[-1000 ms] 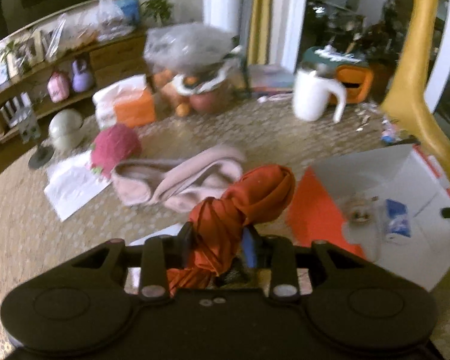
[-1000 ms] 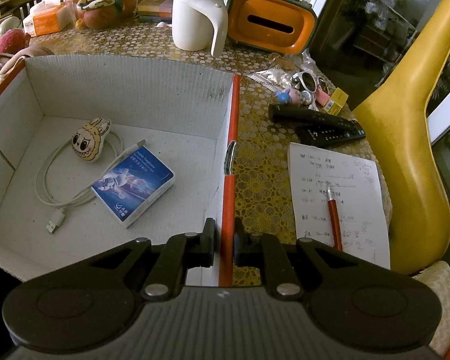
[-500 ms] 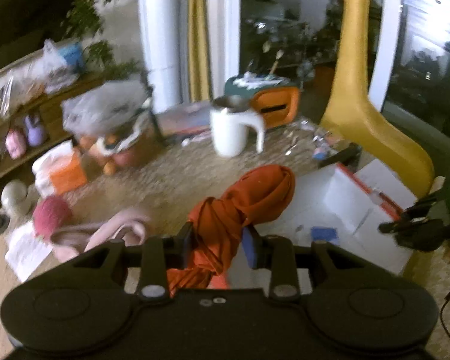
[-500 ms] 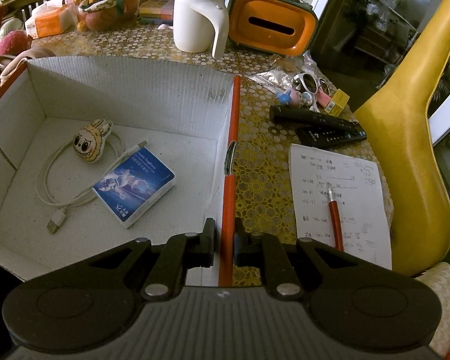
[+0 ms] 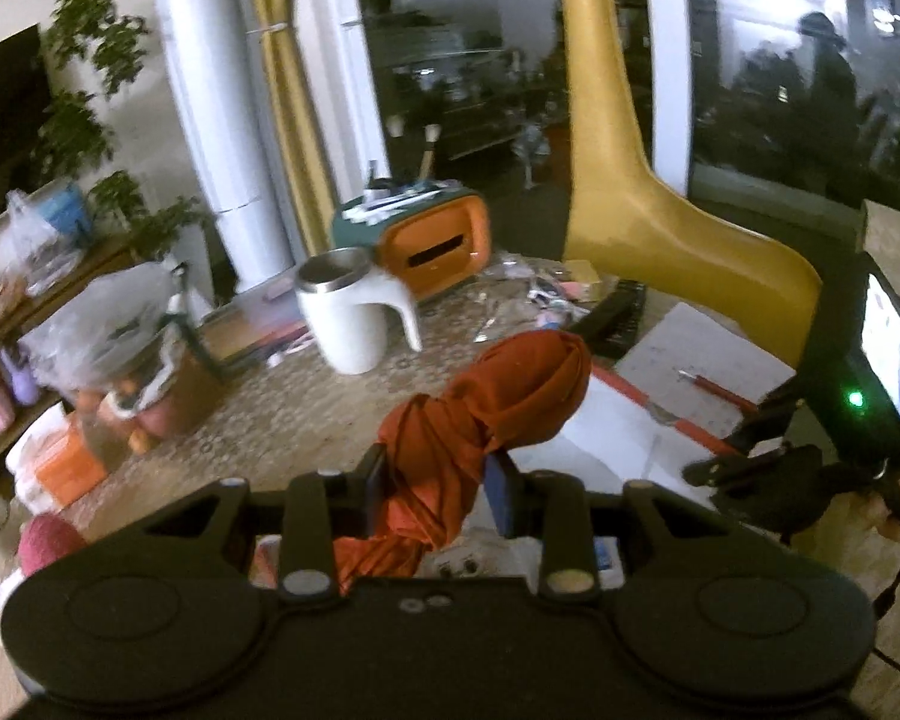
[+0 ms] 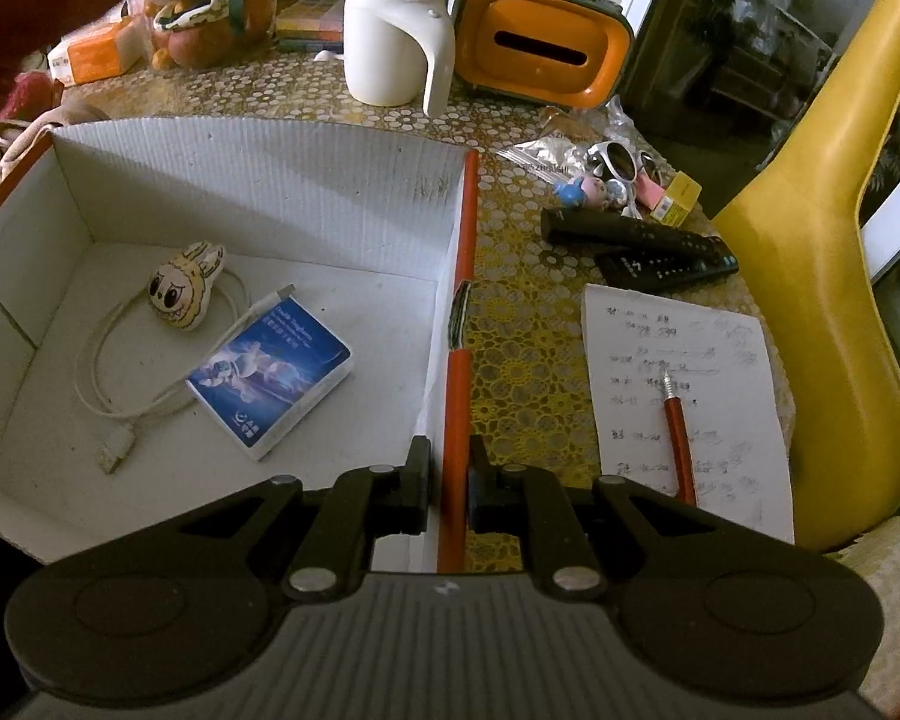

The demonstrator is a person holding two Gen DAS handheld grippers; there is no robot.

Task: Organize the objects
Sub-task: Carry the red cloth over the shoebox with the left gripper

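A: Pinching the knotted orange cloth [image 5: 486, 420], the left gripper [image 5: 438, 489] carries it in the air above the table [image 5: 282, 414]; both pads press into the twist below the knot.

B: How much of the cloth shows?

A: Only the knot and the twist. Its tail drops behind the gripper body and is hidden. In the right view just a blurred orange mass at the top left corner shows.

B: And the right gripper [image 6: 448, 483]?

A: Its jaws are pressed together on the box's [image 6: 270, 180] right wall, right on the orange rim, near the front corner.

B: What lies in the box?

A: A white cable [image 6: 120, 372], a small rabbit-faced charm [image 6: 183, 288] resting on the cable loop, and a blue packet [image 6: 270, 372] touching the cable's end. The box's left and near walls are cut off by the frame and the gripper.

B: Open room?

A: The box floor is bare toward the back wall and the right wall. Outside the box, a strip of table runs between its right wall and the paper [image 6: 690, 408] with the red pen [image 6: 678, 432]. Two remotes [image 6: 636, 243] lie just beyond the paper, with small items hard to make out behind them. The mug [image 6: 390, 42] and orange holder [image 6: 540, 42] stand past the back wall.
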